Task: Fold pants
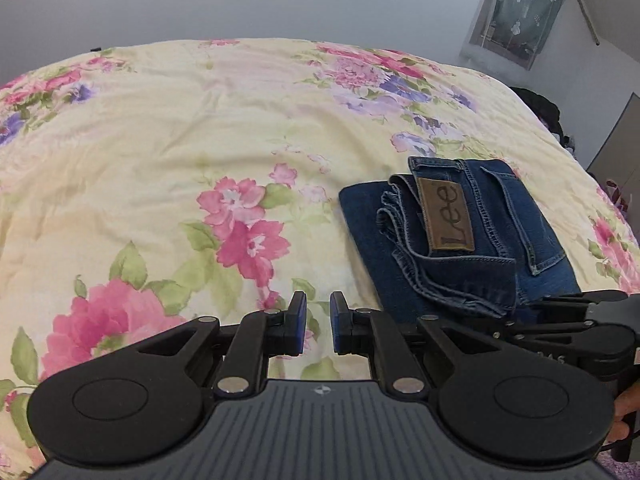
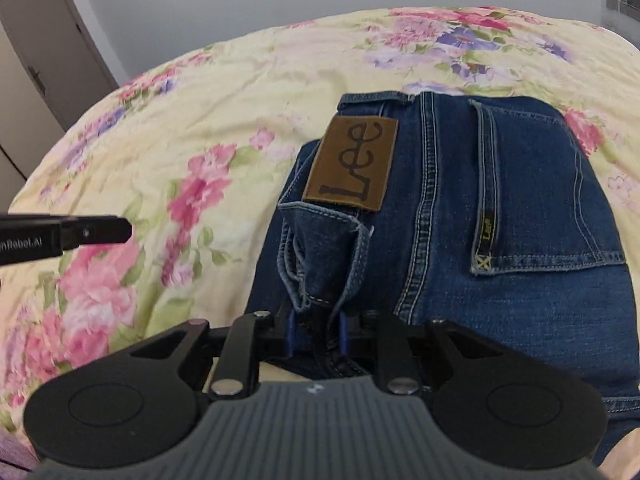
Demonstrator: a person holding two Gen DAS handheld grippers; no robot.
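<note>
The folded pants (image 2: 460,208) lie on the floral bedspread (image 1: 168,140), at about two o'clock from the left tool (image 1: 319,326). That tool hangs over bare bedspread, its pads a narrow gap apart with nothing between them. The right tool (image 2: 317,334) is clamped on the pants' near edge at six o'clock, denim bunched between its pads.

Folded pants (image 2: 460,208) on bedspread (image 2: 224,92)

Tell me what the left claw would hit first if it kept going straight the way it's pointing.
Probably the floral bedspread. The left claw holds nothing and aims down at bare cover; the folded jeans lie off to its right, outside that line.
</note>
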